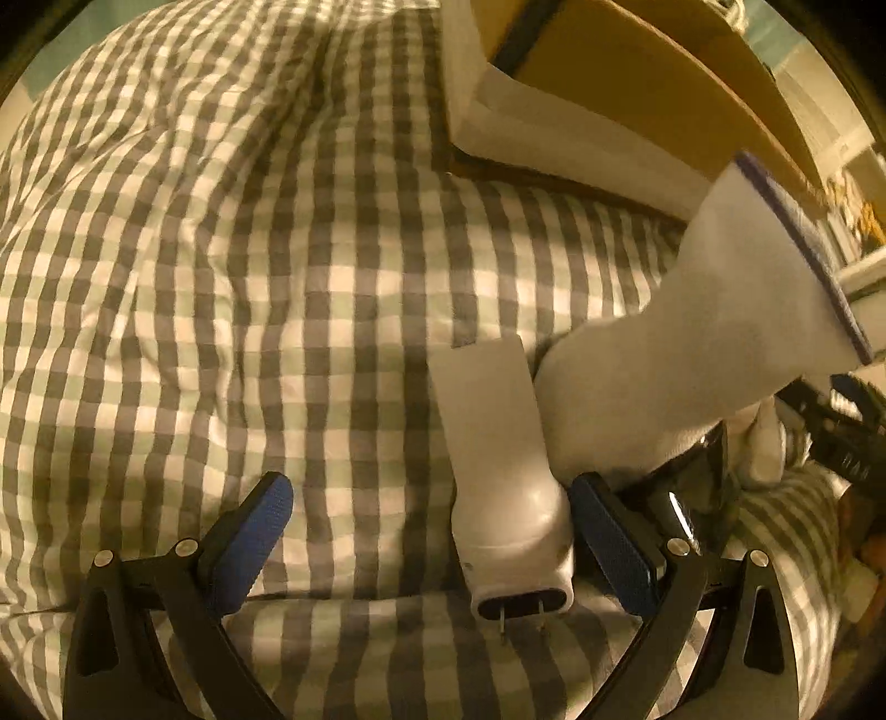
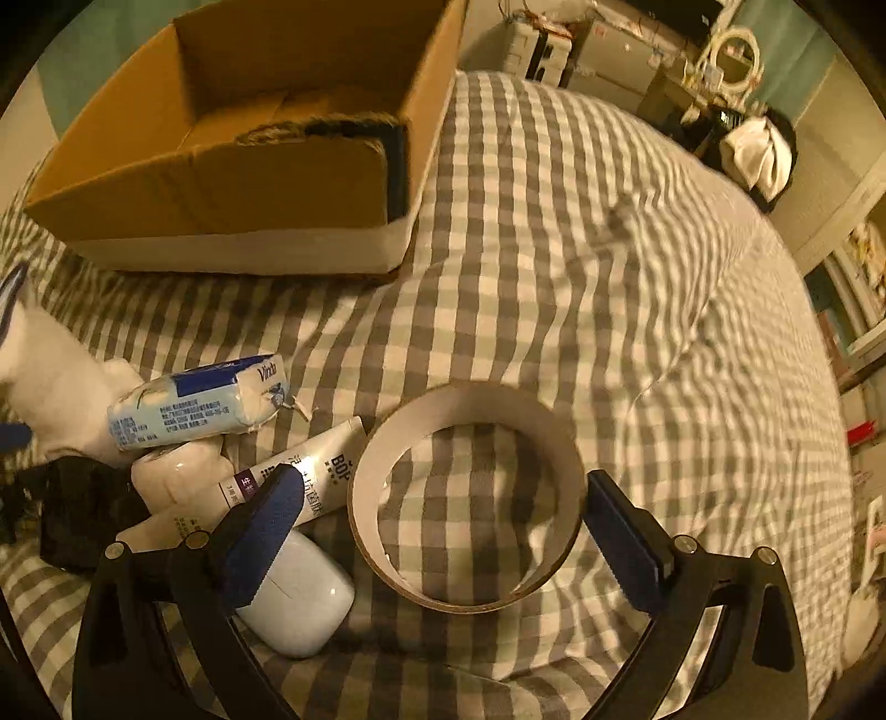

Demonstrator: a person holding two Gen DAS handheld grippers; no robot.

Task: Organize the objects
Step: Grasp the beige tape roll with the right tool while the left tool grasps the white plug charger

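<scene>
In the left wrist view my left gripper (image 1: 437,531) is open over the checked bedcover. A white plug-in charger (image 1: 506,498) lies between its fingers, against the right pad (image 1: 614,543), prongs toward the camera. A white sock (image 1: 714,332) lies just beyond it. In the right wrist view my right gripper (image 2: 443,531) is open around a tape ring (image 2: 468,498) lying flat on the bed. Left of it lie a toothpaste tube (image 2: 277,482), a tissue pack (image 2: 199,399), a white oval case (image 2: 299,603) and a black object (image 2: 83,515). An open cardboard box (image 2: 249,138) stands at the far left.
The box corner (image 1: 609,83) also shows in the left wrist view, top right. The checked bedcover (image 2: 637,304) stretches right with folds. Shelves and clutter (image 2: 637,50) stand beyond the bed's far edge.
</scene>
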